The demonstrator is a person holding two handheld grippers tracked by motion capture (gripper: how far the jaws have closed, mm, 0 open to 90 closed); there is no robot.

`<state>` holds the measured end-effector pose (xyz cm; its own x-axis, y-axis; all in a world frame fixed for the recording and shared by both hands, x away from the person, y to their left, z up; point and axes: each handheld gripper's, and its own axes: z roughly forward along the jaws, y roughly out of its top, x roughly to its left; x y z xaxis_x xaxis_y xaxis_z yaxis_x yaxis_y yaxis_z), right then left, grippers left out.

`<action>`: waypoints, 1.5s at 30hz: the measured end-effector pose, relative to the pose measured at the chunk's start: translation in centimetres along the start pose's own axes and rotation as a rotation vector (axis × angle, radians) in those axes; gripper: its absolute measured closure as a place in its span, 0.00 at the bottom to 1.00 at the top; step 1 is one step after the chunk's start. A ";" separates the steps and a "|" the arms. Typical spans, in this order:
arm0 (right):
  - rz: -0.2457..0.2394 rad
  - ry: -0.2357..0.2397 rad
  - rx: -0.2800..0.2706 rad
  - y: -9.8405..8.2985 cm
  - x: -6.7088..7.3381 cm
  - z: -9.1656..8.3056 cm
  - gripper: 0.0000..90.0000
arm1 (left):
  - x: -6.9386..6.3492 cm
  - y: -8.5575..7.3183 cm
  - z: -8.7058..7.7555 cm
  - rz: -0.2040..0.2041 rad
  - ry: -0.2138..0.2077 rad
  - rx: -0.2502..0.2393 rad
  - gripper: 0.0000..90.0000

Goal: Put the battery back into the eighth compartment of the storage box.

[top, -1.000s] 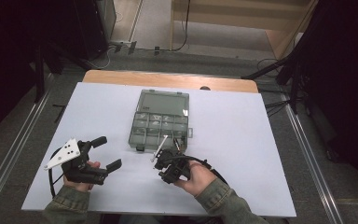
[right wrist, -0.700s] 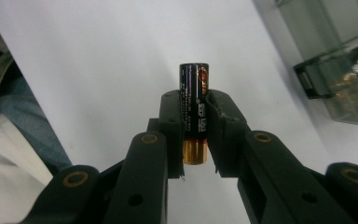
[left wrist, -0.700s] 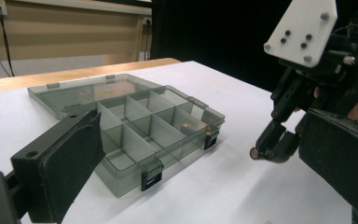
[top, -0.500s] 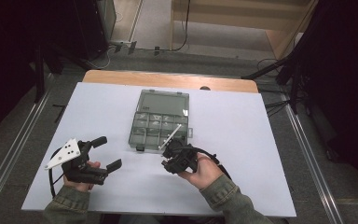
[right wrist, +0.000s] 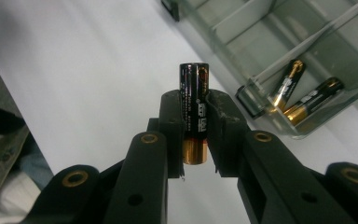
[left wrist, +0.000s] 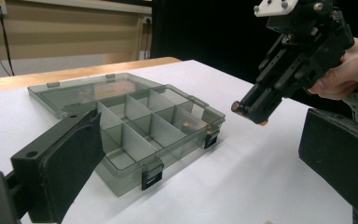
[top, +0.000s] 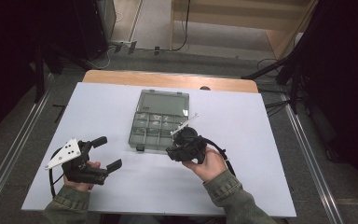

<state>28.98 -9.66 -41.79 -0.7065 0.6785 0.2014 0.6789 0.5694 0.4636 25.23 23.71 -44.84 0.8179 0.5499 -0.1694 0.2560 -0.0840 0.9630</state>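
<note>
The right tongs (right wrist: 195, 135) clamp a glossy black-and-copper cylindrical battery (right wrist: 194, 112), held above the white surface (top: 121, 100) at five o'clock of the smoky plastic box (top: 161, 119). The left tongs (top: 107, 152) gape wide.

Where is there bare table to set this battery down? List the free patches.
Free: the white table right of the organiser box, the strip in front of the box between the left tool and right tool, and the far left corner. Crowded: the box's near-right compartment, which holds two batteries. The right tool grips the battery.
</note>
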 end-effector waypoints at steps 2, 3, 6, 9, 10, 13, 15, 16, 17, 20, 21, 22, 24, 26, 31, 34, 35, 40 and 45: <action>0.017 0.008 -0.021 0.0 -0.3 -0.2 0.87 | 0.0 0.0 0.0 0.001 0.000 0.001 0.00; 0.026 0.015 -0.032 0.0 -0.5 -0.2 0.87 | 0.0 0.0 0.0 0.001 0.000 0.001 0.00; 0.054 0.023 -0.059 -0.1 -0.9 -0.2 0.87 | 0.0 0.0 0.0 0.000 0.000 0.000 0.00; 0.074 0.036 -0.082 -0.2 -1.3 -0.2 0.87 | 0.0 0.0 0.0 0.000 -0.001 0.000 0.00; 0.083 0.036 -0.094 -0.2 -1.5 -0.3 0.87 | 0.0 0.0 0.0 0.000 -0.001 0.000 0.00; 0.100 0.042 -0.110 -0.3 -1.8 -0.5 0.87 | 0.0 0.0 0.0 0.000 0.000 0.001 0.00; 0.105 0.039 -0.124 -0.4 -2.0 -0.5 0.87 | 0.0 0.0 0.0 0.000 0.000 0.001 0.00; 0.106 0.032 -0.139 -0.4 -2.0 -0.6 0.87 | 0.0 0.0 0.0 0.000 0.000 0.000 0.00; 0.113 0.031 -0.151 -0.4 -1.9 -0.6 0.87 | 0.0 0.0 0.0 0.000 0.000 0.001 0.00; 0.129 0.039 -0.195 -0.4 -2.0 -0.9 0.87 | 0.0 0.0 0.0 0.002 0.000 0.003 0.00; 0.133 0.038 -0.205 -0.4 -2.1 -1.0 0.87 | 0.0 0.0 0.0 0.002 0.000 0.003 0.00; 0.136 0.038 -0.219 -0.5 -2.1 -1.1 0.87 | 0.0 0.0 0.0 0.002 0.001 0.004 0.00; 0.137 0.028 -0.252 -0.5 -2.3 -1.3 0.87 | 0.0 0.0 0.0 0.002 0.001 0.003 0.00; 0.149 0.029 -0.280 -0.6 -2.4 -1.4 0.87 | 0.0 0.0 0.0 0.002 0.001 0.004 0.00; 0.212 0.042 -0.312 -0.9 -3.0 -0.9 0.87 | 0.0 0.0 0.0 0.001 0.000 0.002 0.00; 0.271 0.072 -0.323 -1.2 -4.0 -0.7 0.87 | 0.0 0.0 0.0 0.001 0.000 0.002 0.00; 0.284 0.089 -0.326 -1.3 -4.3 -0.5 0.87 | 0.0 0.0 0.0 0.001 0.001 0.003 0.00; 0.335 0.100 -0.335 -1.6 -5.2 0.0 0.87 | 0.0 0.0 0.0 0.000 0.000 0.001 0.00; 0.358 0.078 -0.321 -1.7 -5.7 0.9 0.87 | 0.0 0.0 0.0 0.002 0.002 0.004 0.00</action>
<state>32.03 -14.04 -44.44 -0.4607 0.7618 0.4555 0.7950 0.1259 0.5934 25.21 23.70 -44.85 0.8175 0.5512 -0.1670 0.2563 -0.0886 0.9625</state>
